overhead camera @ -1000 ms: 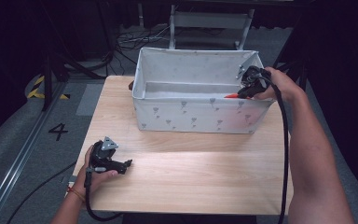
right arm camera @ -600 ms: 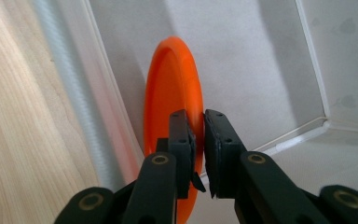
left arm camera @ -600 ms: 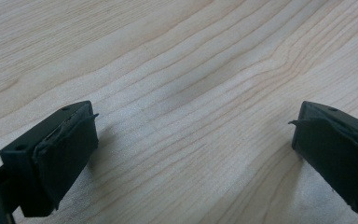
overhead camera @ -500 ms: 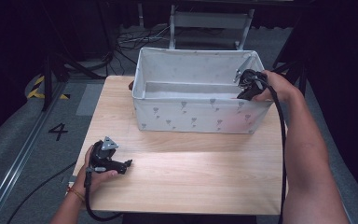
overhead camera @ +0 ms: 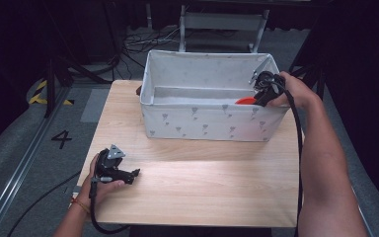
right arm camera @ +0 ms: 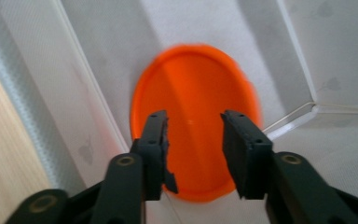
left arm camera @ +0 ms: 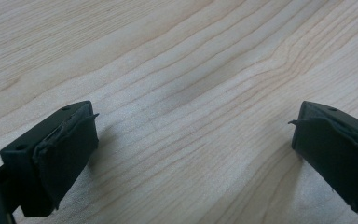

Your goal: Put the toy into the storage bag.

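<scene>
The wooden table (overhead camera: 192, 187) takes up the middle and lower part of the high view, its pale grain also running across the whole left gripper view. On its far half, in the upper centre of the frame, stands a white fabric storage bin (overhead camera: 207, 126) printed with small grey motifs. Inside the bin, toward its right end, an orange plastic disc (right arm camera: 196, 112) (a plate or lid, the shape alone does not settle it) lies on the bin's floor close to the near wall; a sliver of it shows in the high view (overhead camera: 246, 100).

The right gripper (right arm camera: 193, 140) hangs over the bin's right rim in the upper right of the high view (overhead camera: 265, 88), pointing down at the disc. Its jaws stand apart with nothing between them, above the disc and not visibly touching it. The left gripper (overhead camera: 123, 174) rests low on the table in the lower left of the high view, jaws spread wide over bare wood, holding nothing.

Judging from this, the step in hand concerns the disc in the bin, either just set down or about to be taken. A pick would call for lowering the jaws over the disc's rim, since it lies flat.

The only legible writing is a "4" (overhead camera: 61, 139) marked on the grey floor at the left of the frame.
</scene>
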Available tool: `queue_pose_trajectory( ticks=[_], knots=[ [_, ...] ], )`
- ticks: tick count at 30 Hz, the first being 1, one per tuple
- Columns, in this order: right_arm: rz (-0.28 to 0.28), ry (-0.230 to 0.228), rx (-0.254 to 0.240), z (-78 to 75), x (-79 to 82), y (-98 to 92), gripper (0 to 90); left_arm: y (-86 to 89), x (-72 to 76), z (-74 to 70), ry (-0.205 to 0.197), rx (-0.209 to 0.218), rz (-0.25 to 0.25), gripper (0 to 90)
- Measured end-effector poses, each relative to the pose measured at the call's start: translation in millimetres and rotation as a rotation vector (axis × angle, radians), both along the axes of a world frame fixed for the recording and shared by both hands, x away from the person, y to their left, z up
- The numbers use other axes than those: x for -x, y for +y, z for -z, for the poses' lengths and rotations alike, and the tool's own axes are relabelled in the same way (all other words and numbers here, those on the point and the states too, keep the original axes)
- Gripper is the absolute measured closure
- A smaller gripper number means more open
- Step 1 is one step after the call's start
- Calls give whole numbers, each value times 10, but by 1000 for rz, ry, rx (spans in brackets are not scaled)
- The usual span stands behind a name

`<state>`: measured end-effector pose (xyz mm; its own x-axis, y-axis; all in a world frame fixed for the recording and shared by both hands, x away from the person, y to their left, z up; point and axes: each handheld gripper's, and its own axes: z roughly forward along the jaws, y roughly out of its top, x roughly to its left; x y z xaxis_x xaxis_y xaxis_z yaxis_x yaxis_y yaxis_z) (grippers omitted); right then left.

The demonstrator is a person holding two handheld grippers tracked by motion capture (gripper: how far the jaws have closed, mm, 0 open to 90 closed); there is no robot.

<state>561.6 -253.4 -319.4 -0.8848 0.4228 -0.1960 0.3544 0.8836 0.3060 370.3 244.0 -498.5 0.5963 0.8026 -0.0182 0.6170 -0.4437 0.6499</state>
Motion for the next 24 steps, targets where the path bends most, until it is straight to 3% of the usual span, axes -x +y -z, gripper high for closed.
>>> queue_pose_trajectory(
  ticks=[1,2,3,7,8,10,15,24],
  knots=[
    [0,0,0,0,0,0,565,0,0,0,0,0,0,6],
    [32,-8,-69,7,-2,-58,536,0,0,0,0,0,0,6],
    [32,-8,-69,7,-2,-58,536,0,0,0,0,0,0,6],
    [115,-88,-163,9,27,-145,443,-1,1,0,0,0,-1,6],
    [115,-88,-163,9,27,-145,443,-1,1,0,0,0,-1,6],
    [128,-120,-234,-25,62,-172,426,0,1,0,0,0,0,6],
    [156,-181,-333,-126,145,-166,389,2,-1,0,0,0,4,5],
    [185,-262,-382,-304,364,-97,316,13,-6,-1,4,-1,19,2]
  ],
)
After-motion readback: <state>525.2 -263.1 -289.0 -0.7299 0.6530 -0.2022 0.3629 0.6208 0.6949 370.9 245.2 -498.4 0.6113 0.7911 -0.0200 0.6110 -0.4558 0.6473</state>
